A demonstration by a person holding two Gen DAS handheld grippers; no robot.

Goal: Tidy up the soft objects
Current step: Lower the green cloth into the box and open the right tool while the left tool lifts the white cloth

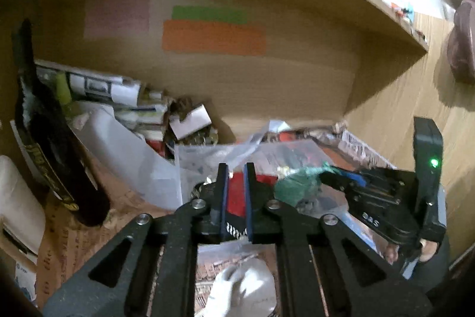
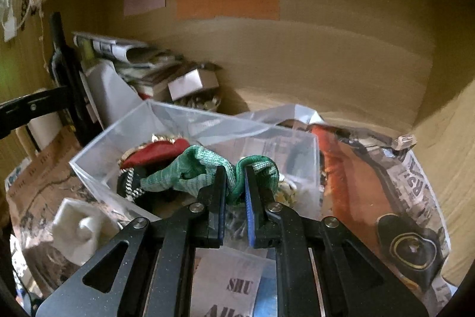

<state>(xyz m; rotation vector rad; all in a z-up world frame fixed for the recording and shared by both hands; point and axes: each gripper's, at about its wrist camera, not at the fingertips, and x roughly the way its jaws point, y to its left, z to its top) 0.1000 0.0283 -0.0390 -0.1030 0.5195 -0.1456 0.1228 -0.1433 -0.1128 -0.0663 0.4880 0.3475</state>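
Wooden shelving with coloured paper labels (image 2: 227, 0) backs a cluttered surface where a clear plastic bin (image 2: 98, 150) sits. My right gripper (image 2: 235, 192) is clamped on a green knit cloth (image 2: 190, 171) at the bin's near edge, its length trailing left over a red soft item (image 2: 157, 149); my left gripper (image 1: 236, 198) stands closed around a red-and-black object I cannot identify. Bin contents beneath the cloth are hidden and blurred.

Matt wood shelf (image 2: 326, 55), clear glossy plastic bin (image 2: 178, 121), ribbed green knit cloth (image 2: 190, 168), crumpled newsprint paper (image 2: 415, 174), glossy dark bottle (image 1: 59, 162).
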